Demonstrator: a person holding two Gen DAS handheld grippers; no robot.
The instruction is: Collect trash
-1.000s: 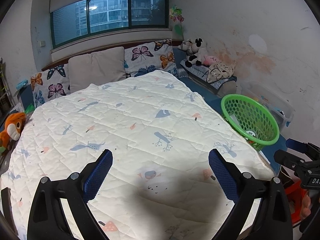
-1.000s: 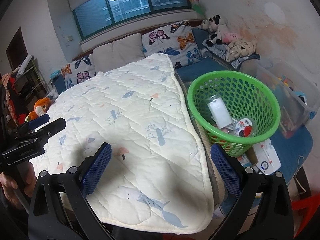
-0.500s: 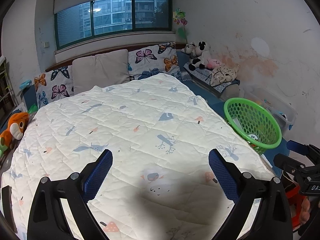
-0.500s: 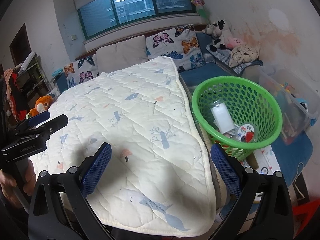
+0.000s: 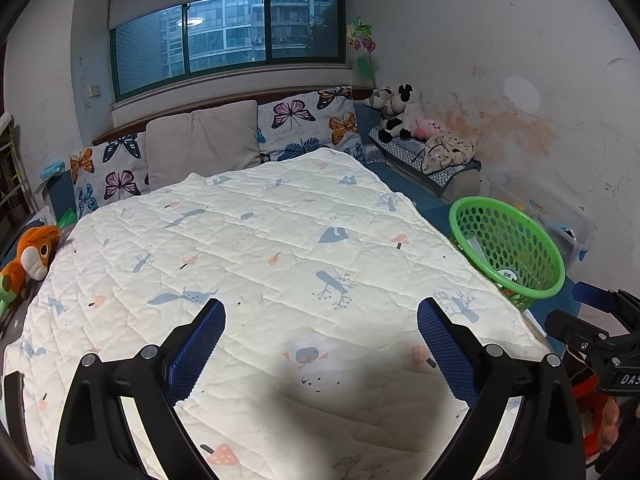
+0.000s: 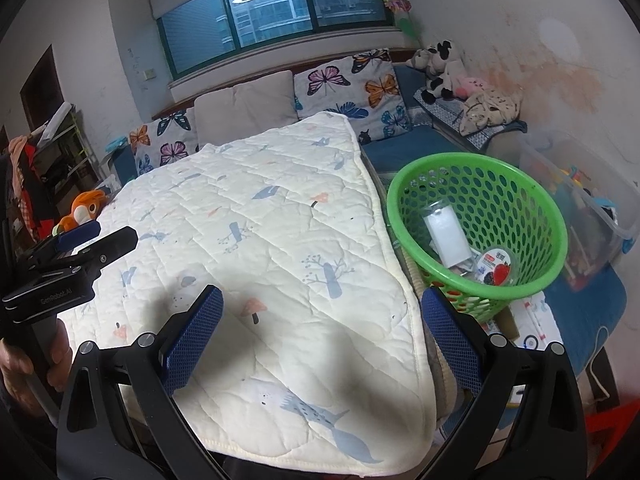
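Covering most of the bed, a white quilt point(image 5: 280, 264) printed with birds, trees and mushrooms fills both wrist views, with 3 pillows point(image 5: 202, 142) propped against the wall under the window point(image 5: 228, 38). A green mesh basket point(image 6: 404, 196) stands off the bed's right edge, just beside the quilt's hem; the trash lies inside it, namely a flat white packet point(image 6: 446, 236) and a round lid with a red fruit label point(image 6: 496, 268), touching each other on the basket floor. A clear plastic storage bin point(image 6: 600, 200) sits beyond the basket against the stained wall. Plush toys point(image 5: 396, 114) crowd a side ledge, and an orange stuffed animal point(image 5: 34, 250) rests at the bed's left edge. The left claw point(image 5: 320, 354) hangs over the quilt with its blue pads spread wide, gripping nothing. The right claw point(image 6: 322, 336) is likewise spread and empty, above the quilt's right corner, near the basket.
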